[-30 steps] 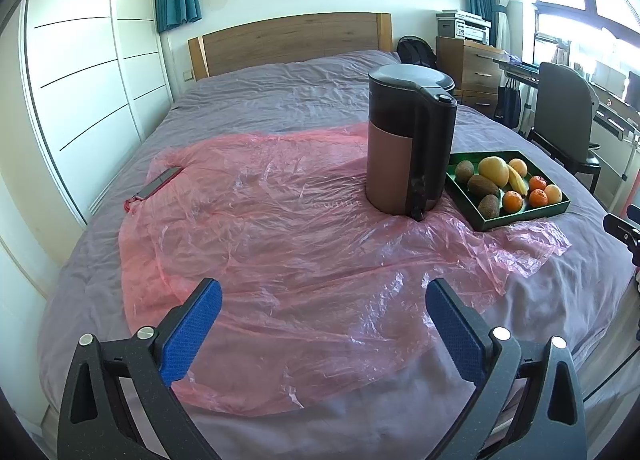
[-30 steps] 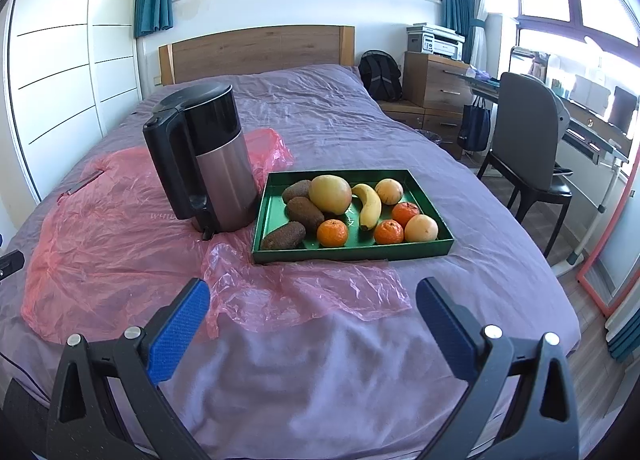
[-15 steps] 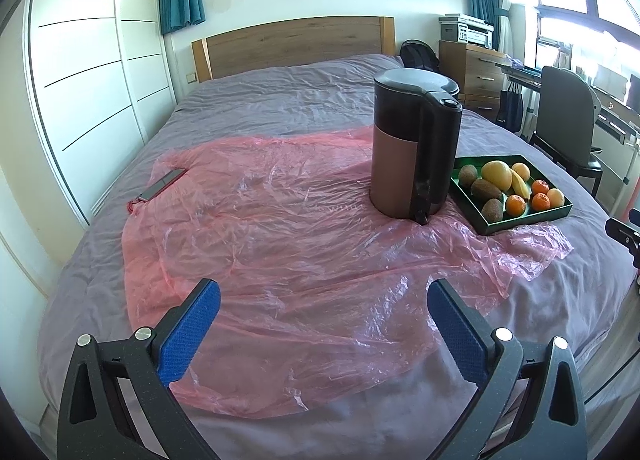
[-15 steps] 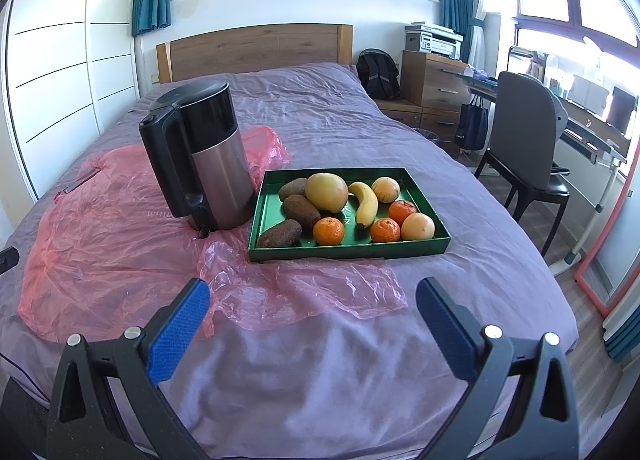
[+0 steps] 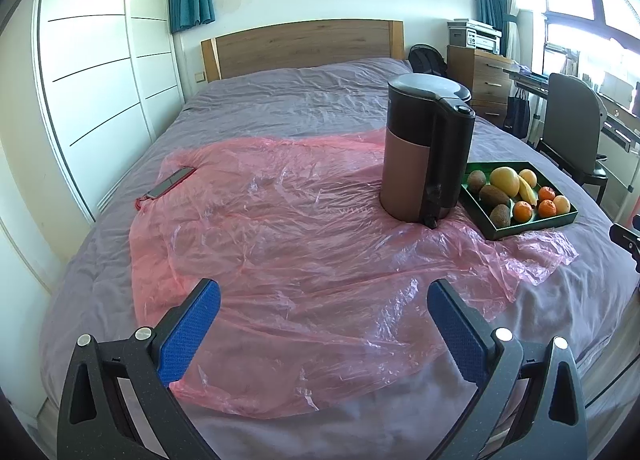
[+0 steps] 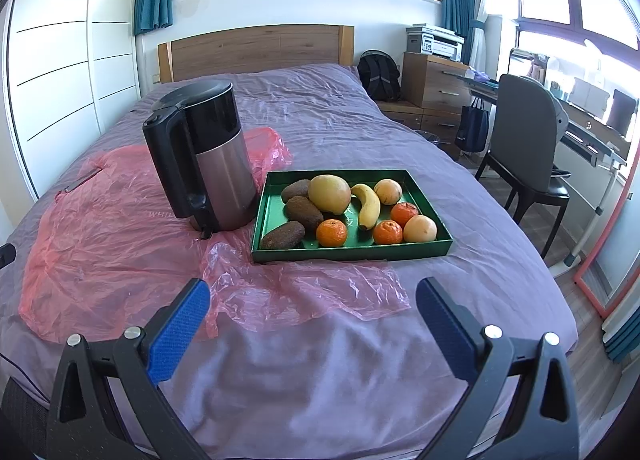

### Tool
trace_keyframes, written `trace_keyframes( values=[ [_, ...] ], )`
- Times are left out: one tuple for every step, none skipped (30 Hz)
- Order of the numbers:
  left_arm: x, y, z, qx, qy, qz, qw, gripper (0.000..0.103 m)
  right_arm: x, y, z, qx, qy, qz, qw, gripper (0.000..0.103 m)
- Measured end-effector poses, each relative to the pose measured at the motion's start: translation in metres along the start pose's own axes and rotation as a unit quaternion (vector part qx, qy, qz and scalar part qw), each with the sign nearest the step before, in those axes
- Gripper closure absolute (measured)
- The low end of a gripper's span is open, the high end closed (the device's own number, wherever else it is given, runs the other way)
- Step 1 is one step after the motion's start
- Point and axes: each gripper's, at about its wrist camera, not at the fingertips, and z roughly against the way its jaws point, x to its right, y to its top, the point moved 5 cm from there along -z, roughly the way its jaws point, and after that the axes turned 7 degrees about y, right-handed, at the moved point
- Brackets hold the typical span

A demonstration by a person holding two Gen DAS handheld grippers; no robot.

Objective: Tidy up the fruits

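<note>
Both black grippers with blue pads, left point(image 5: 320, 312) and right point(image 6: 312, 308), gape wide and hold nothing above the grey-purple bed point(image 6: 320, 360). Ahead, a shallow green rectangular tray point(image 6: 352, 252) holds a yellow banana point(image 6: 369, 205), tangerines and brown fruits (all loose), beside a black-and-steel electric kettle point(image 6: 208, 164) on crinkled pink plastic sheeting point(image 5: 280, 244).

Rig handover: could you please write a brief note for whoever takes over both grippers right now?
Left gripper: open, empty, above the pink plastic sheet.
Right gripper: open, empty, facing the green tray.
In the tray: banana, three tangerines, three brown fruits and three pale round fruits. A kettle stands beside the tray on the sheet.
Done: nothing visible; all the fruit lies in the tray.
Left: the whole sorting.
</note>
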Motion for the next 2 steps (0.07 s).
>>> trace_keyframes(
  values=[
    [0.0001, 0.0, -0.0001, -0.001, 0.0, 0.001, 1.0, 0.001, -0.0007, 0.0001, -0.0005, -0.001, -0.001, 0.0, 1.0, 0.0],
    [-0.0006, -0.0001, -0.0008, -0.002, 0.0, 0.001, 1.0, 0.001, -0.0009, 0.0, -0.0006, -0.001, -0.001, 0.0, 1.0, 0.0]
  ],
)
